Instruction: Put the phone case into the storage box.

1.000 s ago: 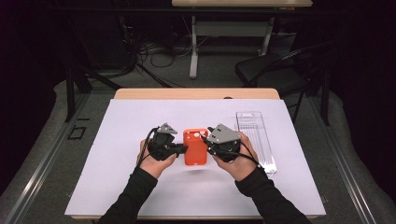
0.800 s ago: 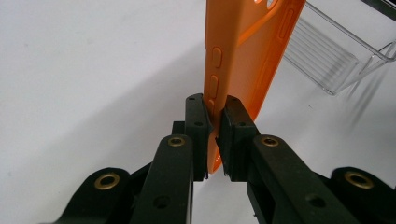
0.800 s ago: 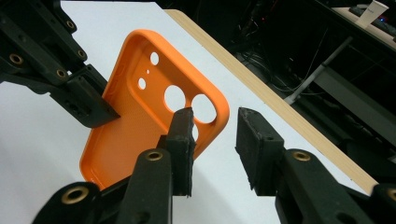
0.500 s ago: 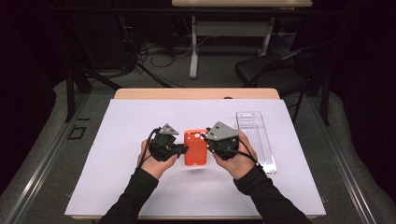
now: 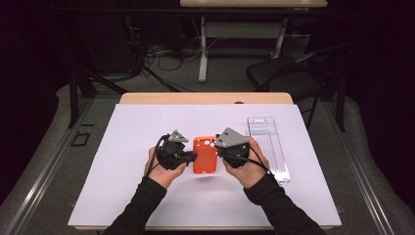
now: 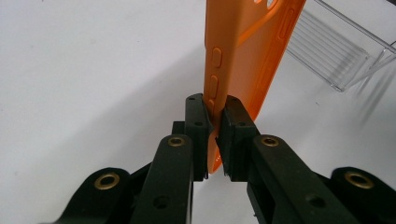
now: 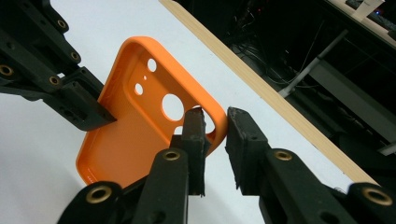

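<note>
A dark room with cables and a chair lies behind a wooden table (image 5: pixel 205 98) covered by a white sheet (image 5: pixel 122 196). Above the middle of the sheet an orange phone case (image 5: pixel 205 154) is held between the two hands. The left gripper (image 5: pixel 188 157) has its jaws pinched tight on one long side wall of the case, near the button bumps, as the left gripper view shows (image 6: pixel 212 126). The right gripper (image 5: pixel 221 150) stands at the opposite edge; its jaws have just been closing and now straddle the rim beside the camera cutouts (image 7: pixel 212 125), pressing on it. A clear plastic box (image 5: pixel 268 142) lies flat on the sheet just right of the right hand (image 5: pixel 249 164).
</note>
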Demonstrator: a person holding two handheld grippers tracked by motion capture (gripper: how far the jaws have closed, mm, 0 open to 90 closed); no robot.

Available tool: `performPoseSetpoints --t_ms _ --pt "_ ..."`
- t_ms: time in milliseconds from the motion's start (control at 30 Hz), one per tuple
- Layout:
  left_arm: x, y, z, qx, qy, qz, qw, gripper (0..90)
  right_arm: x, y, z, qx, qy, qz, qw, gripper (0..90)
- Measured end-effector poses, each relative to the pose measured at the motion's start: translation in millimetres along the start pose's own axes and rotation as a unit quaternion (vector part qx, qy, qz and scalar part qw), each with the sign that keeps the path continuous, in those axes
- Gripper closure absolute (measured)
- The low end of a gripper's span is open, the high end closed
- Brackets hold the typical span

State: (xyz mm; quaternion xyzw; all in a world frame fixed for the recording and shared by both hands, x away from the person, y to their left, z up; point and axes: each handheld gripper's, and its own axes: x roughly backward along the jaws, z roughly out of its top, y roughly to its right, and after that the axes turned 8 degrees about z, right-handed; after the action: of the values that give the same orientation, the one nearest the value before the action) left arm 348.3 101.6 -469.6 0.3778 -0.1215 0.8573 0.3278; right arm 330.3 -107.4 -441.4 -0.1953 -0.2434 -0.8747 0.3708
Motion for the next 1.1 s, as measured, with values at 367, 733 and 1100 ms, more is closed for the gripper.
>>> performPoseSetpoints --t_ms 367,733,1100 --pt "-0.1 1.1 0.0 -0.003 -0.003 0.000 1.0000 82.7 0.1 0.5 0.5 -0.006 -0.005 -0.001 1.0000 80.3" --pt "-0.8 1.3 -0.4 -0.004 -0.002 -0.001 1.0000 82.6 0.8 -2.3 1.1 -0.008 -0.007 -0.011 0.9999 81.5" --pt "-1.7 1.7 -0.5 -0.005 0.001 -0.005 1.0000 82.3 2.2 -3.4 1.4 -0.009 -0.007 -0.018 0.9998 82.0"
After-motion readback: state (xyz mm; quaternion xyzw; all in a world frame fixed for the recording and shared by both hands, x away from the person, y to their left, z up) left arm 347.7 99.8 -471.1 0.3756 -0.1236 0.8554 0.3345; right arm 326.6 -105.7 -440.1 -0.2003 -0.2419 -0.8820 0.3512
